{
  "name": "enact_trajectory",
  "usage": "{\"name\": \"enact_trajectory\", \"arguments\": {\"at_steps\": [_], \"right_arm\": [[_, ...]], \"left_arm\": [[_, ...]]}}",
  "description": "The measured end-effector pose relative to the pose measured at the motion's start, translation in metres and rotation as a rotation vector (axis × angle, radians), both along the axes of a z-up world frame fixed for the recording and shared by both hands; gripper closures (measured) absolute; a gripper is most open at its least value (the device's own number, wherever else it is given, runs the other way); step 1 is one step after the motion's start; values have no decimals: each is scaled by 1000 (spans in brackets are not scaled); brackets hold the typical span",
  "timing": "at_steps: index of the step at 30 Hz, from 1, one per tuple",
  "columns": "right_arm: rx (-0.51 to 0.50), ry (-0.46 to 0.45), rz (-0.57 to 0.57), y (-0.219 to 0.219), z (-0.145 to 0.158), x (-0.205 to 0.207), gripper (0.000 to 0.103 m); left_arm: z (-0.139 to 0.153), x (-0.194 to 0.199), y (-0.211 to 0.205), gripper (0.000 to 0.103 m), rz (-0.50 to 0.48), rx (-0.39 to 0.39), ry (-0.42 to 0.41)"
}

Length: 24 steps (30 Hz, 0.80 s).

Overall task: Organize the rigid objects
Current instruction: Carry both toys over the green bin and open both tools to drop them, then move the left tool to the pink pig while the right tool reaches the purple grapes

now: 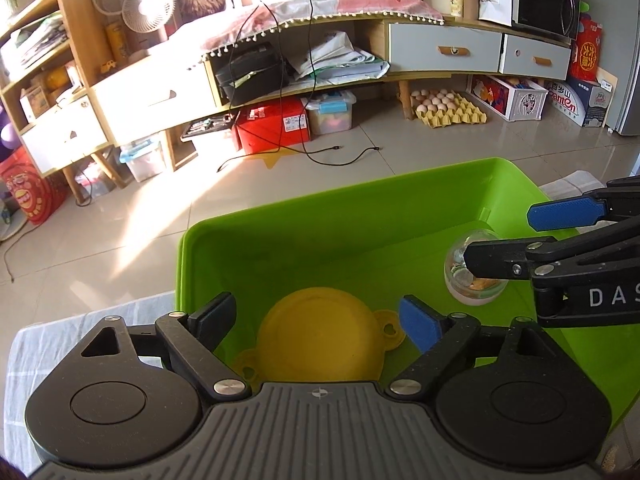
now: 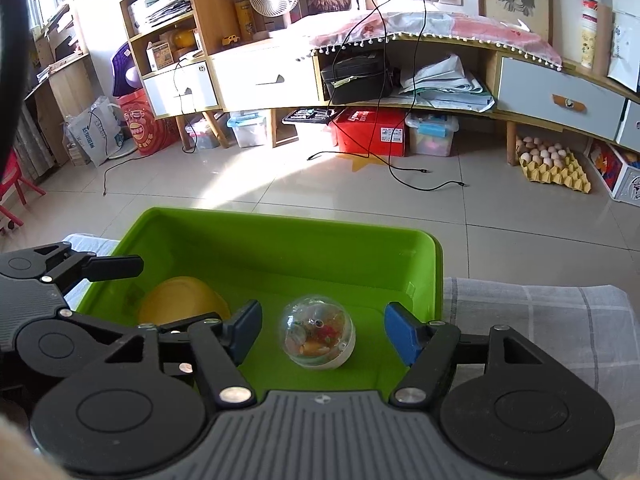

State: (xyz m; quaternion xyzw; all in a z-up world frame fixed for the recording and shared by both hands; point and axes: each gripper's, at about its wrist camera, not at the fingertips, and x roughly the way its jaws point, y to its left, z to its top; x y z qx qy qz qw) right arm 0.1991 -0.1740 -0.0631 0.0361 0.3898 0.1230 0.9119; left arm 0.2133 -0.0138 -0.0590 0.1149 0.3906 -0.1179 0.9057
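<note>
A clear plastic capsule ball (image 2: pixel 318 332) with a white base and small colourful pieces inside sits on the floor of a bright green rectangular plastic bin (image 2: pixel 280 224), toward the bin's right side. Beside it, toward the left, lies a round yellow plastic lid (image 1: pixel 318 340) with small eared tabs, also on the bin floor and apart from the ball.

The right gripper (image 2: pixel 320 330), black with blue pads, hangs over the bin with its jaws spread on either side of the ball; neither pad touches it, so the ball is released. The left gripper (image 1: pixel 316 322), of the same make, is held above the yellow lid with its jaws parted wide, clear of the lid's rim and grasping nothing.

The bin stands on a white and grey checked cloth (image 2: pixel 540 320). Beyond it stretches a glossy beige tiled floor (image 2: pixel 360 188) with black cables trailing across it, and a long wooden cabinet (image 2: pixel 280 76) with white and grey drawers lines the far wall, storage boxes tucked beneath.
</note>
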Motion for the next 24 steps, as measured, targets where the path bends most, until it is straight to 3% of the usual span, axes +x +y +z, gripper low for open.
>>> {"name": "enact_trajectory", "arguments": {"at_steps": [9, 24], "right_arm": [[8, -11, -20, -12, 28, -21, 62], [26, -15, 0, -23, 81, -99, 51]], "left_arm": [[23, -20, 4, 9, 25, -27, -14], [69, -97, 11, 5, 19, -48, -46]]}}
